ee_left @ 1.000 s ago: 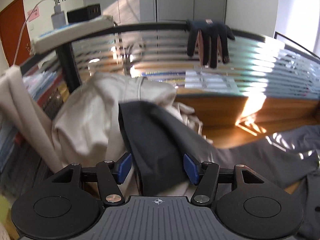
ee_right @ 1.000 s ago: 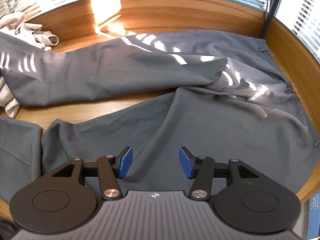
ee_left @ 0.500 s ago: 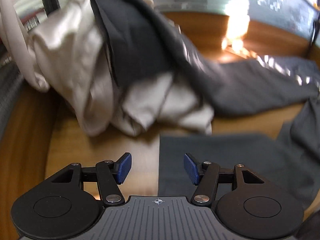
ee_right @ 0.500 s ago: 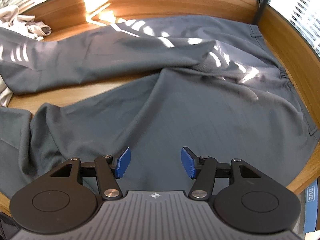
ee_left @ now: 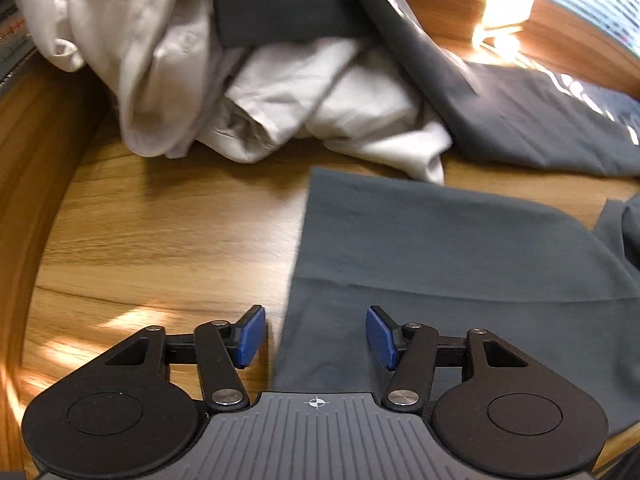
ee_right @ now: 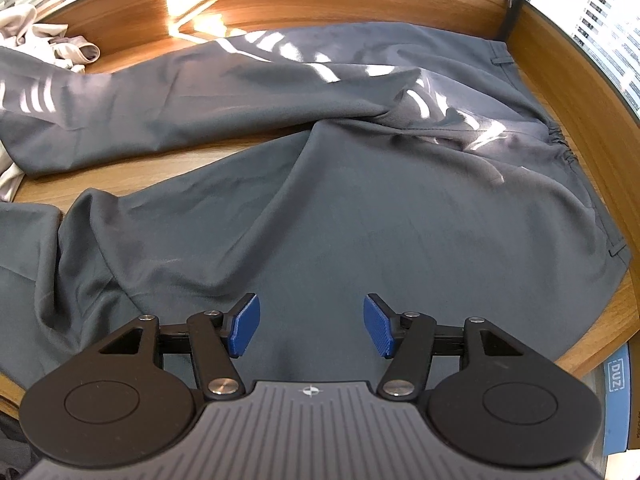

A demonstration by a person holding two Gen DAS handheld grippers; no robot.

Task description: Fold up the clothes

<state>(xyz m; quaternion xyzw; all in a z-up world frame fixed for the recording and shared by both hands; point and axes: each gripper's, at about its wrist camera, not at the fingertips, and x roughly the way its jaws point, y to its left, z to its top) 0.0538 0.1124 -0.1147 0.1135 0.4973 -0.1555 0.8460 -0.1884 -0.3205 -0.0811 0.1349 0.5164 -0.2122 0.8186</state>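
A: Where are the grey trousers (ee_right: 360,184) lying relative to the right gripper (ee_right: 311,330)?

B: They are spreading across the wooden desk (ee_right: 168,168) directly under and ahead of it. The waistband is sitting far right near the desk's edge, and the two legs are running off to the left, with a strip of bare wood showing between them. The right gripper is hovering over the nearer leg with its jaws spread wide, gripping nothing.

A: And the left gripper (ee_left: 316,338)?

B: It is also gaping, with nothing between its blue pads (ee_left: 249,336). The hem end of the nearer trouser leg (ee_left: 440,248) is lying just ahead of it; the hem's left edge is running down between the jaws, so one pad is over bare wood and the other over grey cloth.

A: Anything else nearby?

B: A crumpled cream garment (ee_left: 280,92) is sitting beyond the hem, and the far trouser leg is draping over it.
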